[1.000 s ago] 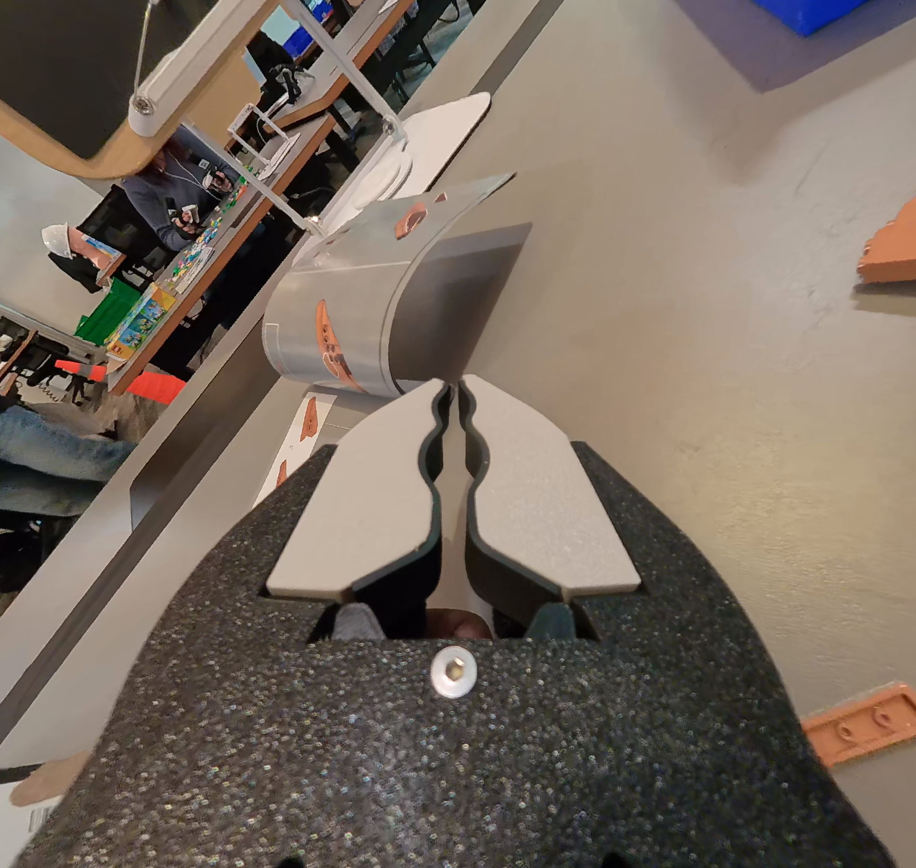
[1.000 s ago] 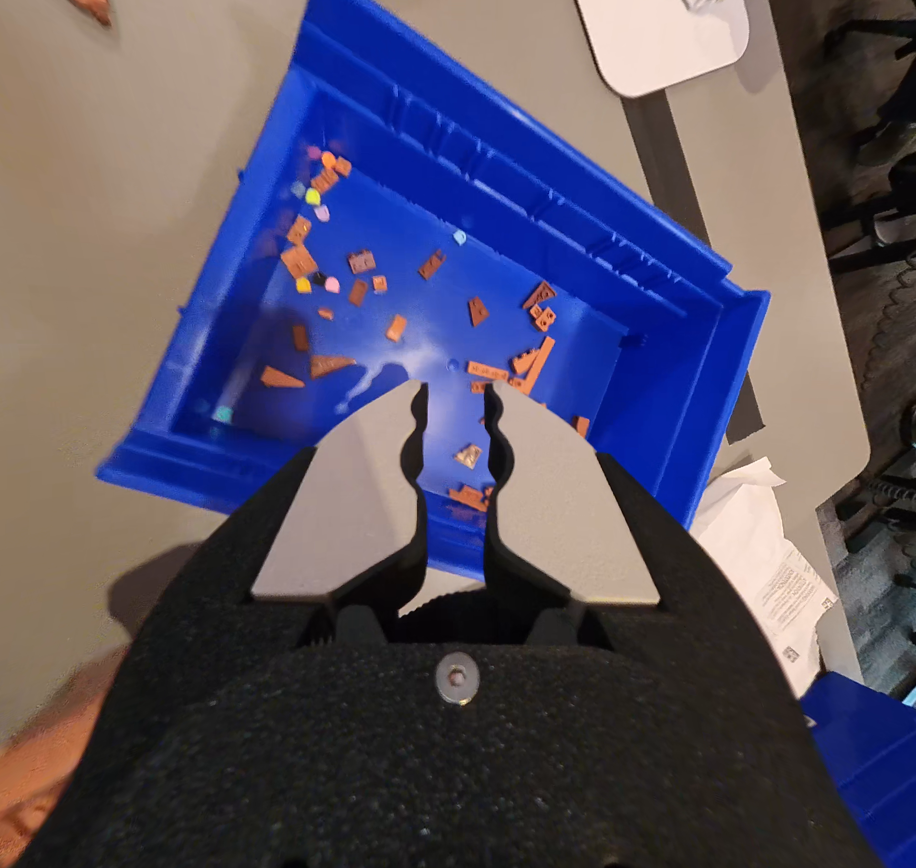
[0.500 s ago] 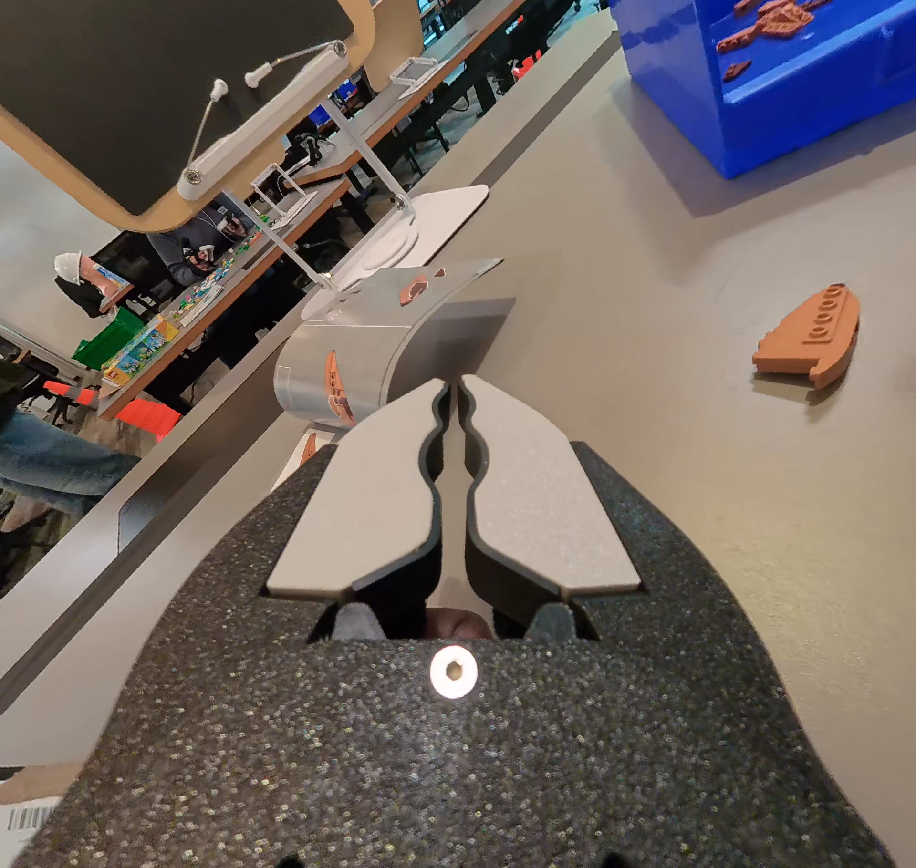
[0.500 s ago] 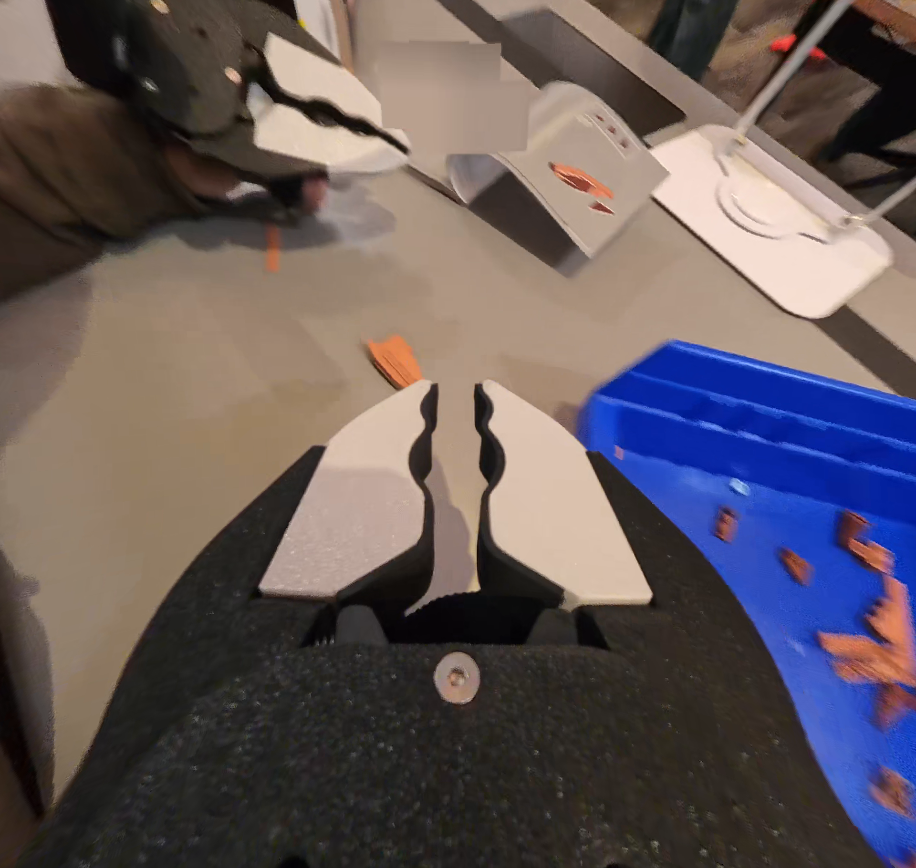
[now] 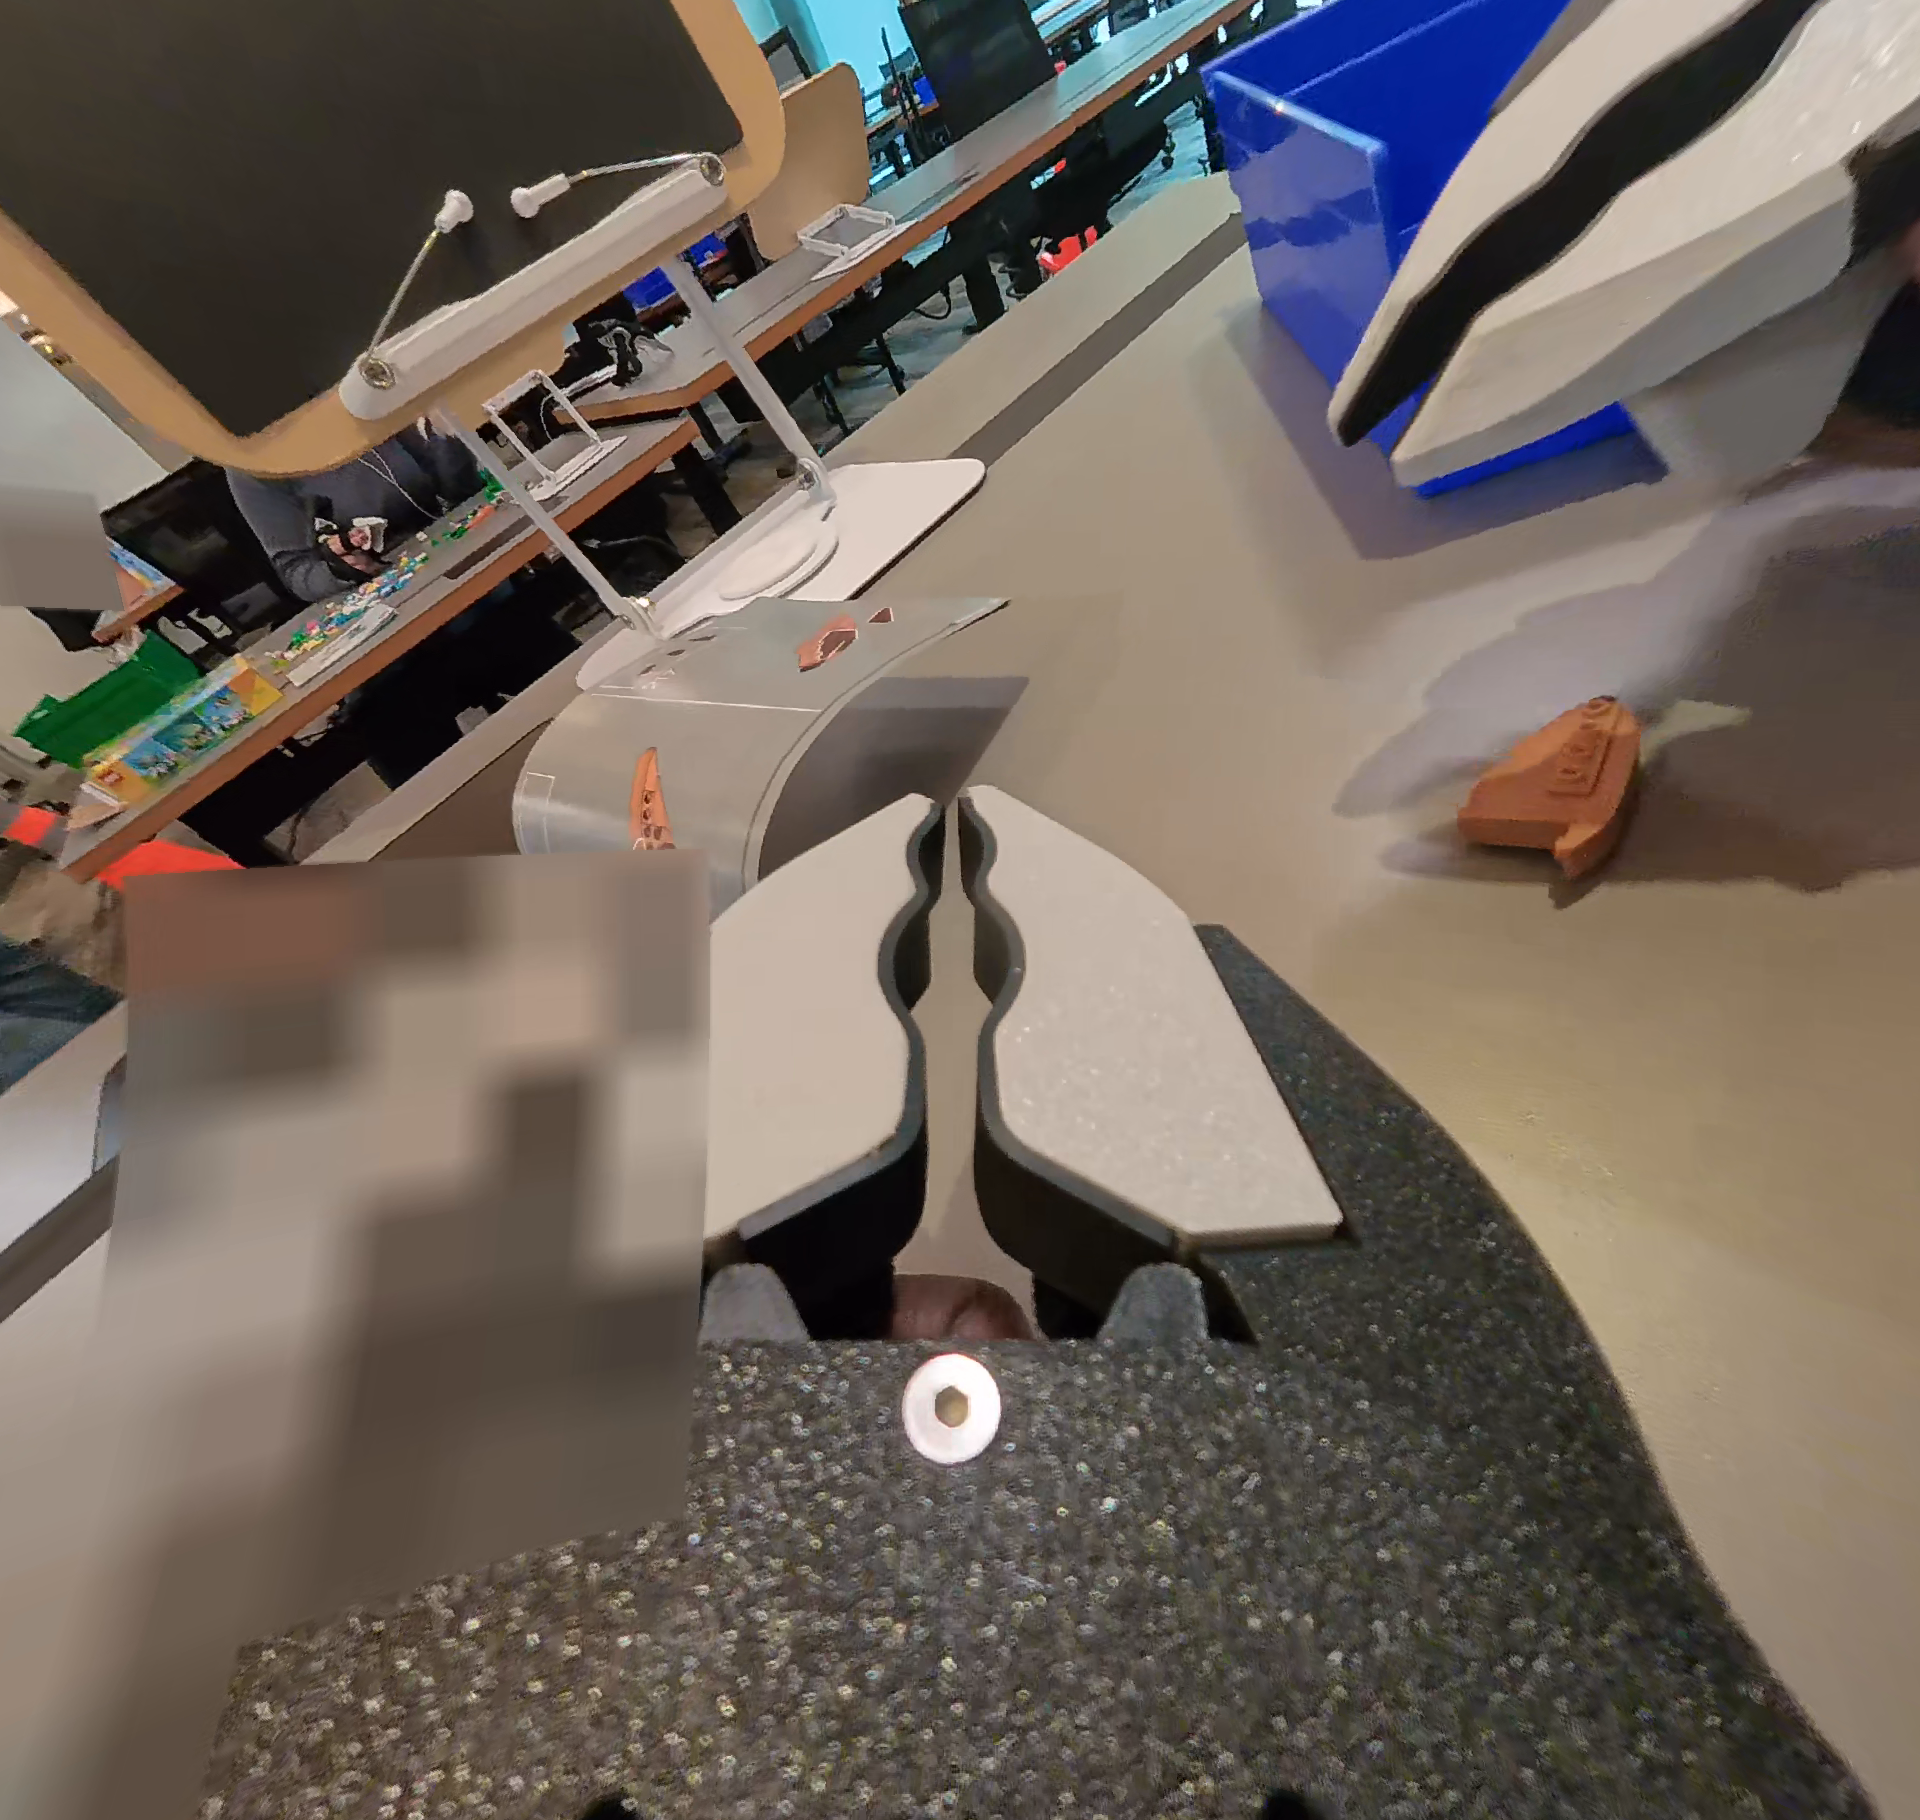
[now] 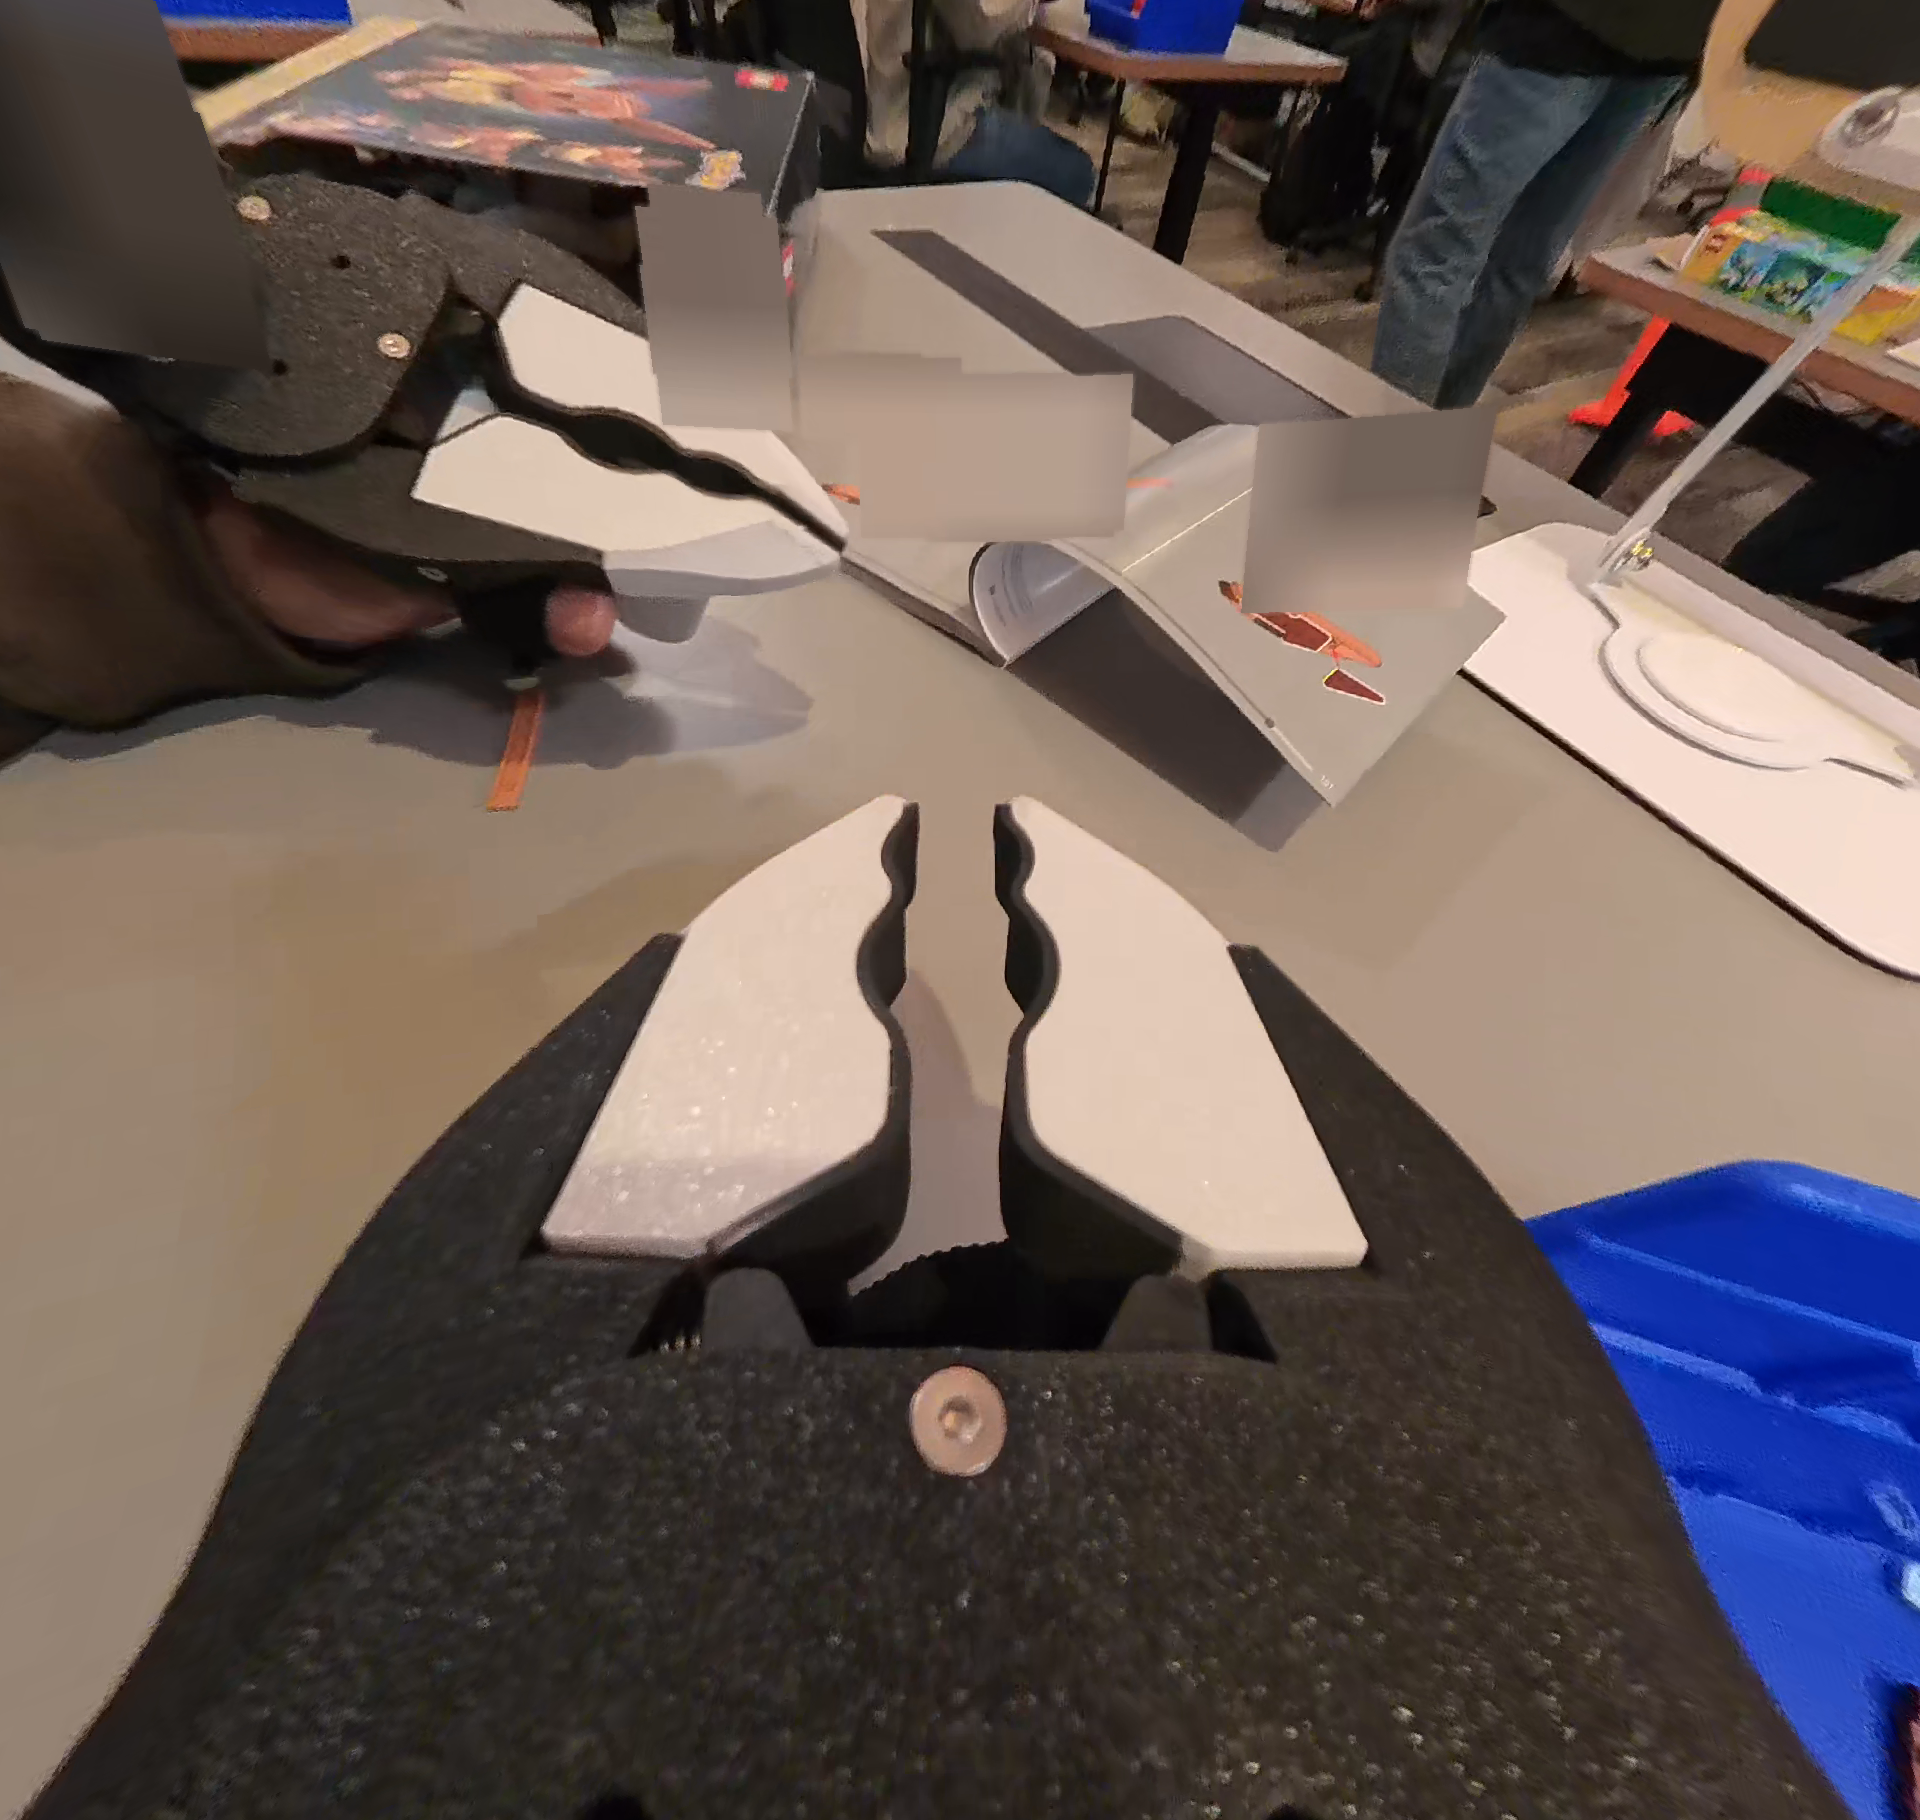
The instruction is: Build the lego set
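Grippers first: your right gripper (image 6: 956, 814) is slightly spread and holds nothing, and it has swung away from the blue bin (image 6: 1766, 1355), now at the lower right of its view, out over bare table (image 6: 312, 939). Your left gripper (image 5: 951, 814) is nearly pressed together, also holding nothing. The orange hull piece (image 5: 1548, 783) lies at mid right of the left view, beneath the right gripper. No brick came out of the bin; judged next target is that hull piece. The instruction booklet (image 6: 1195, 648) lies open beyond.
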A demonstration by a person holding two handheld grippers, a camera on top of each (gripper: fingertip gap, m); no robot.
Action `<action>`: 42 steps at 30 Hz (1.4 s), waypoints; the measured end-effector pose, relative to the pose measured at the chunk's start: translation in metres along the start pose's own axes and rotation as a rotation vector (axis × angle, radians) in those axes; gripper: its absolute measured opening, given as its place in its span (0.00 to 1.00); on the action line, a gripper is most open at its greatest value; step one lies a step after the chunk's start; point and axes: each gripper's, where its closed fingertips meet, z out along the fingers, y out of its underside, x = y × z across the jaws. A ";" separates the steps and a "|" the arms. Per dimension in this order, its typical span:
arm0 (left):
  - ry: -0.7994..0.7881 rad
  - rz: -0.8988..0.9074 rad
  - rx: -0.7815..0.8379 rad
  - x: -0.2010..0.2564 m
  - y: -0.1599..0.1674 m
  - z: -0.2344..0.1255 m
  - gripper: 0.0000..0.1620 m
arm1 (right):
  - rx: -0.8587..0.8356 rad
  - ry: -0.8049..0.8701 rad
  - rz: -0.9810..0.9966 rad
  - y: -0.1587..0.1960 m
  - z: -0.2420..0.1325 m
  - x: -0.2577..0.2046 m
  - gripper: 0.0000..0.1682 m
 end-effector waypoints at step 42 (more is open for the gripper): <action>0.063 -0.106 -0.155 -0.004 0.026 0.003 0.01 | -0.118 0.094 0.074 0.041 0.000 0.019 0.06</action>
